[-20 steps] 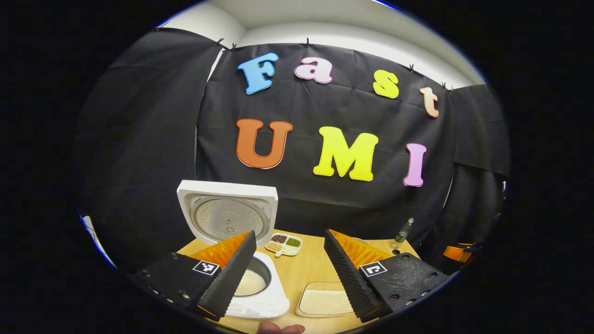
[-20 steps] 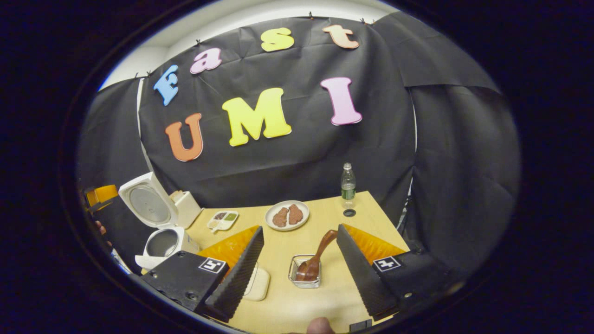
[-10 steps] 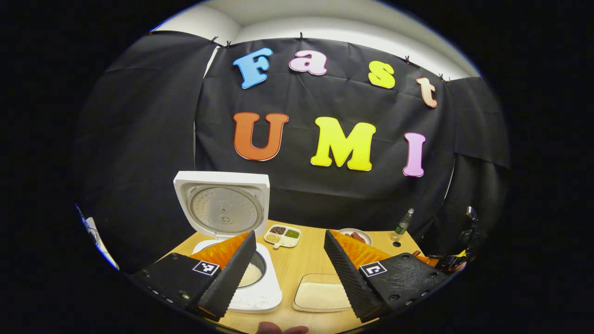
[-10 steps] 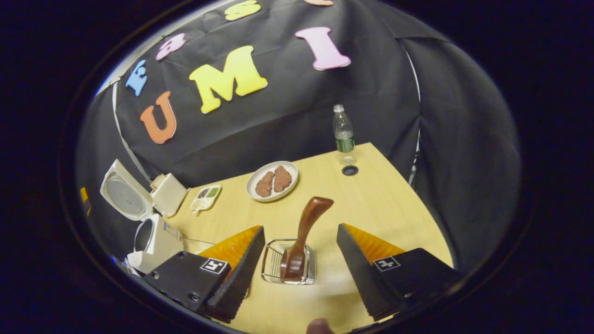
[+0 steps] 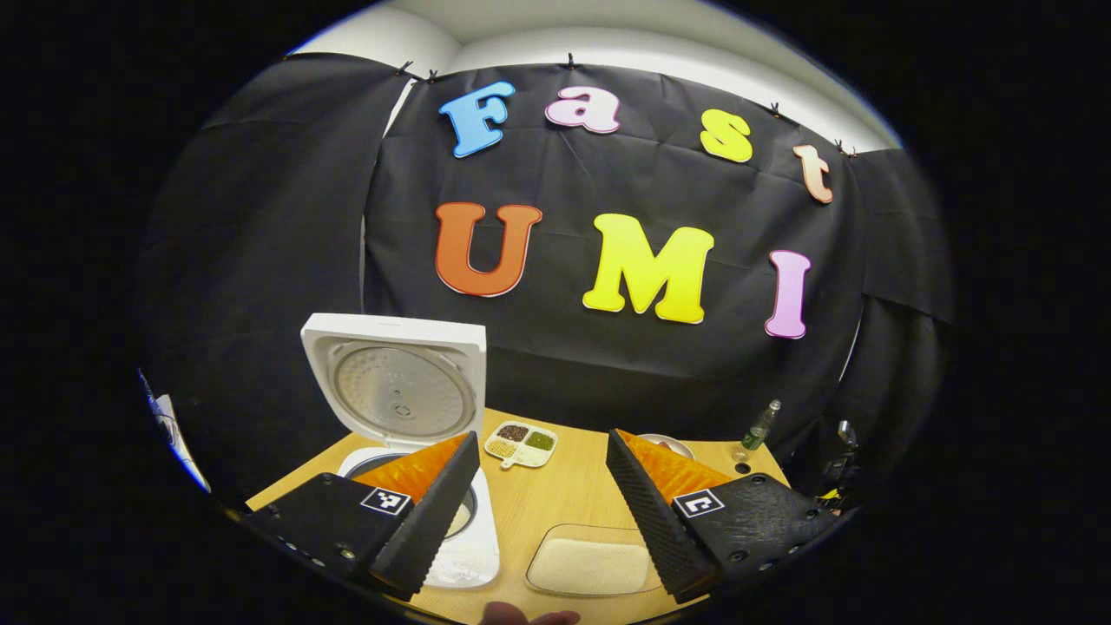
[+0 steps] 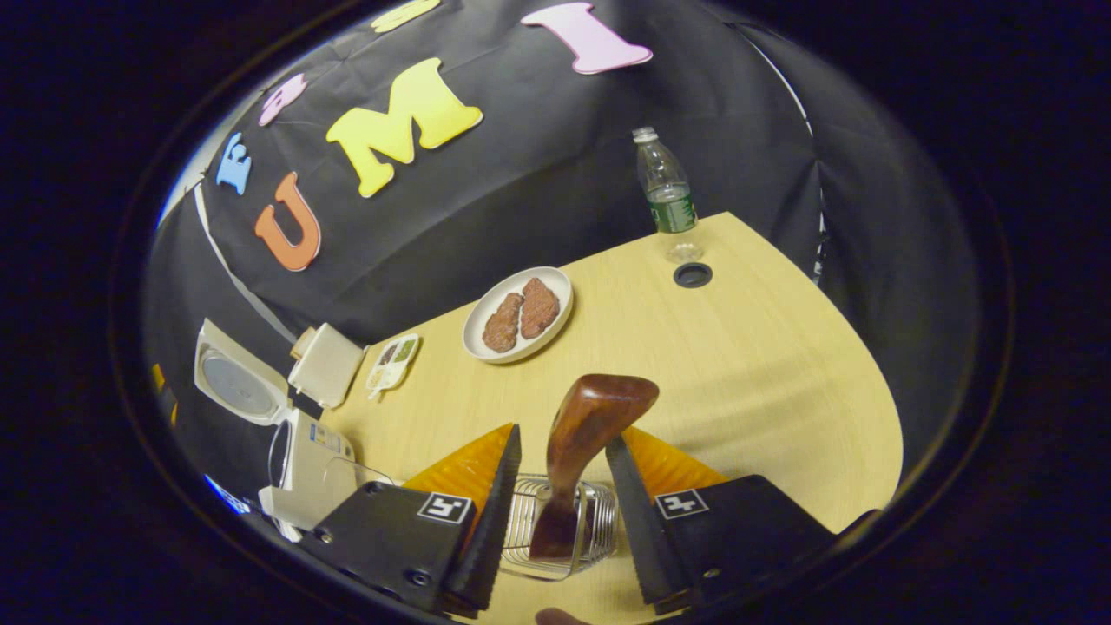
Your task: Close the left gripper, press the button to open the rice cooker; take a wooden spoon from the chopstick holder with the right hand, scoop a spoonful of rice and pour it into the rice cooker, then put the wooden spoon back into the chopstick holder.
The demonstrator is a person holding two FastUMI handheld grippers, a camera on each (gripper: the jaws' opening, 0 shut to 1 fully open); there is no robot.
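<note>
Flanking curved glossy wooden spoon (image 6: 583,443) in wire holder (image 6: 560,538): ridged tongs (image 6: 562,521).

Wooden table (image 6: 764,347) taken as landmark. Round white plate (image 6: 519,314) with two brown patties sits toward the table's far edge, near the black cloth wall. Clear plastic bottle (image 6: 667,193) with green label stands upright at the far right corner of the table; a dark round grommet hole (image 6: 693,275) lies just in front of it. A small divided dish (image 5: 521,444) of assorted grains and beans sits toward the table's far left side.
</note>
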